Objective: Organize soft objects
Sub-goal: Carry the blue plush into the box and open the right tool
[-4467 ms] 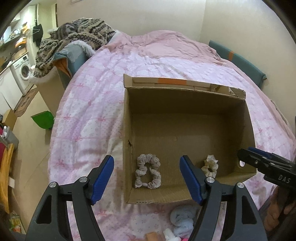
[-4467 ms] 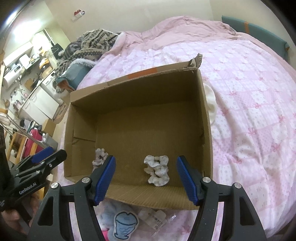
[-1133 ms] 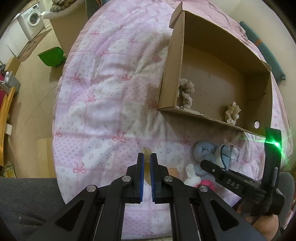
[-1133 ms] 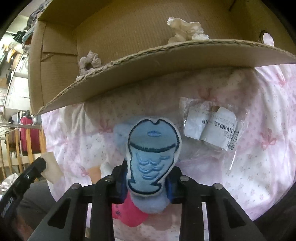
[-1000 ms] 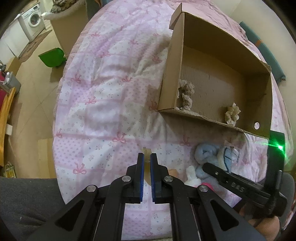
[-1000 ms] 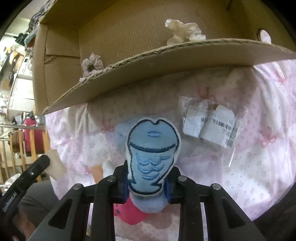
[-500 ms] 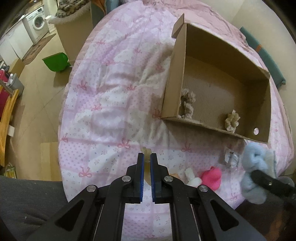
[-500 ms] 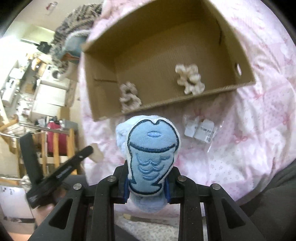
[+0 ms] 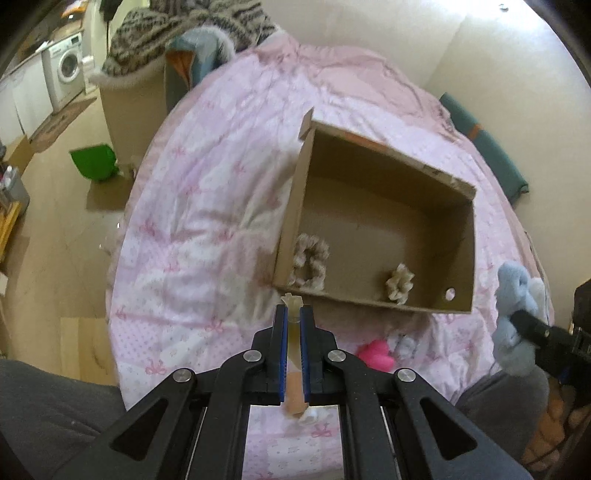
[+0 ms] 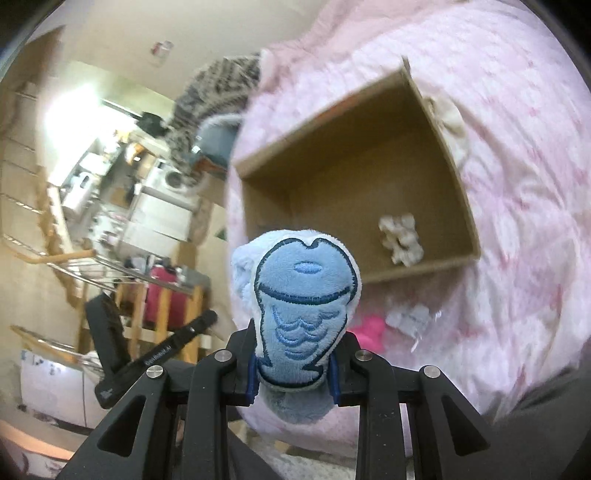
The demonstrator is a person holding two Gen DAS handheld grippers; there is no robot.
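My left gripper (image 9: 293, 314) is shut on a thin beige soft object (image 9: 291, 301), held above the pink bedspread in front of the cardboard box (image 9: 291, 206). Inside the box lie a grey-pink scrunchie (image 9: 308, 264) and a cream scrunchie (image 9: 399, 282). My right gripper (image 10: 293, 369) is shut on a blue plush fish (image 10: 304, 295), raised in the air near the box (image 10: 332, 147). That plush (image 9: 513, 314) also shows at the right edge of the left wrist view. From the right wrist, only the cream scrunchie (image 10: 400, 240) is visible in the box. A pink soft toy (image 9: 375, 360) lies on the bed.
A small white soft piece (image 9: 402, 341) and a plastic packet (image 10: 410, 317) lie near the pink toy. A green bin (image 9: 92, 162) stands on the floor to the left, beyond it a washing machine (image 9: 68, 70). Patterned blankets (image 9: 184, 29) are heaped at the bed's head. A person's grey-trousered leg (image 9: 55, 406) is near.
Both grippers have risen. The right one lifted the blue plush off the bed, and the box's inside now shows from above. The left still grips the beige object.
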